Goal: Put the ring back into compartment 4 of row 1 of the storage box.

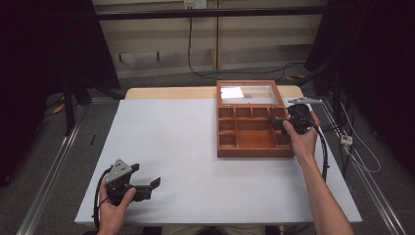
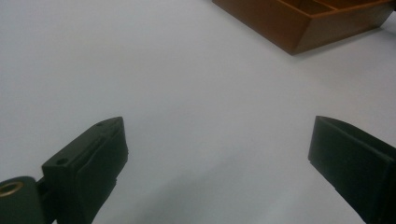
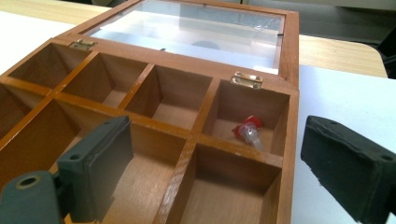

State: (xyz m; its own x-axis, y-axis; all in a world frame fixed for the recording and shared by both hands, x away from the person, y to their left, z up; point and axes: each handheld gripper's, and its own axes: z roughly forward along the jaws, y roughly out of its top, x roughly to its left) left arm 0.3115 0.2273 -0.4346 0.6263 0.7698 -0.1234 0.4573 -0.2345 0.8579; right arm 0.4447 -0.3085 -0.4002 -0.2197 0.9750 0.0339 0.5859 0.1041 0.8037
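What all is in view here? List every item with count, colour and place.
wooden box: one, reddish-brown, open, at the table's far right, its inside split into compartments
glass lid: one, wood-framed, clear pane, folded back behind the box on two brass hinges
small capped piece: one, red and clear, in the back corner compartment next to one hinge; what it is I cannot tell
table: one, white top with a pale wood strip at the far edge
left gripper: one, black, jaws open, over the near left of the table
right gripper: one, black, jaws open, at the box's right side
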